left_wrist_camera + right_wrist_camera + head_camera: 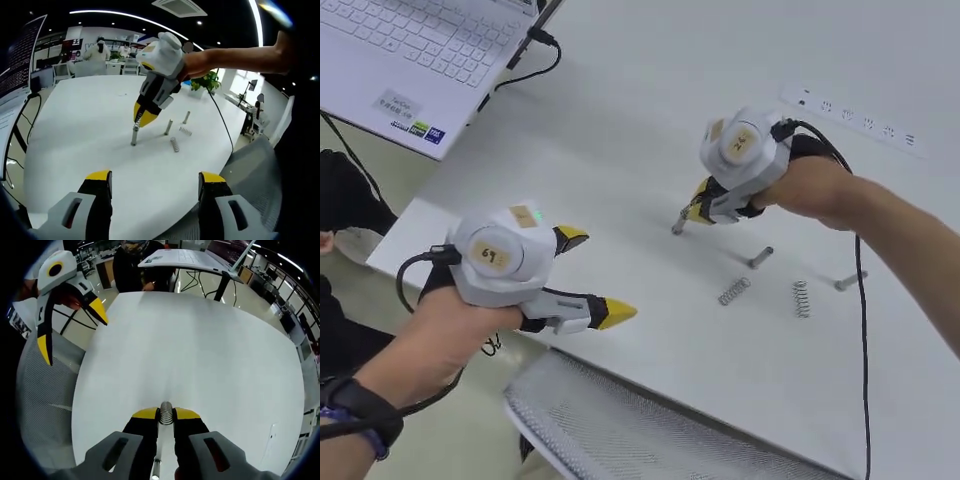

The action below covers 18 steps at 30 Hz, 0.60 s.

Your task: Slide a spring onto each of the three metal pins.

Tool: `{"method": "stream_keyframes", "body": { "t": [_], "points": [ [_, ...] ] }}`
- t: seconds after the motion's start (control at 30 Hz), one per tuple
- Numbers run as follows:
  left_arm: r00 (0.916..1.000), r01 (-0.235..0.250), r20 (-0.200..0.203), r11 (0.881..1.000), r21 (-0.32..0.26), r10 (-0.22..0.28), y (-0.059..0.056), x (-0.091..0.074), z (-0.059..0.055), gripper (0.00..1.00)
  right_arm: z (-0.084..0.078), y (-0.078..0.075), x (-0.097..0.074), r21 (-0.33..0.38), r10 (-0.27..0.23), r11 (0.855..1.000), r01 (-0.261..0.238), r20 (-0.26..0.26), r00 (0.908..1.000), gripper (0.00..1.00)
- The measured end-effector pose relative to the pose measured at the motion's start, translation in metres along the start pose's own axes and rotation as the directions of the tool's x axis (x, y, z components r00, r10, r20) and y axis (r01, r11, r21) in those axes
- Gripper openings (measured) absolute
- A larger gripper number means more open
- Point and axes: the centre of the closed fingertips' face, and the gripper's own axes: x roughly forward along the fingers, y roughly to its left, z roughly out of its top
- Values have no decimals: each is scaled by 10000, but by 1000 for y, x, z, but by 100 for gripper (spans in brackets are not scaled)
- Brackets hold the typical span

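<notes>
While the right tongs are closed on a spring, pinching it between their yellow tips, the coil sits on the top of a metal pin. That pin's lower end touches the bench well in from its edges. The left tongs hover over the bench's near edge with their tips spread wide and nothing between them. Toward the bench's right side, a second pin and a third pin appear to stand upright, apart from each other. A loose spring and another loose spring lie flat just beside them, nearer the near edge. A laptop sits at the far left corner.
</notes>
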Motion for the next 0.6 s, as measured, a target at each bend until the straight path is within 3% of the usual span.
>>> {"method": "stream_keyframes", "body": {
  "t": [0.6],
  "points": [
    [10000, 44, -8, 10000, -37, -44, 0, 3, 1, 66, 3, -1, 12, 8, 234, 9997, -234, -77, 9997, 9]
  ]
}}
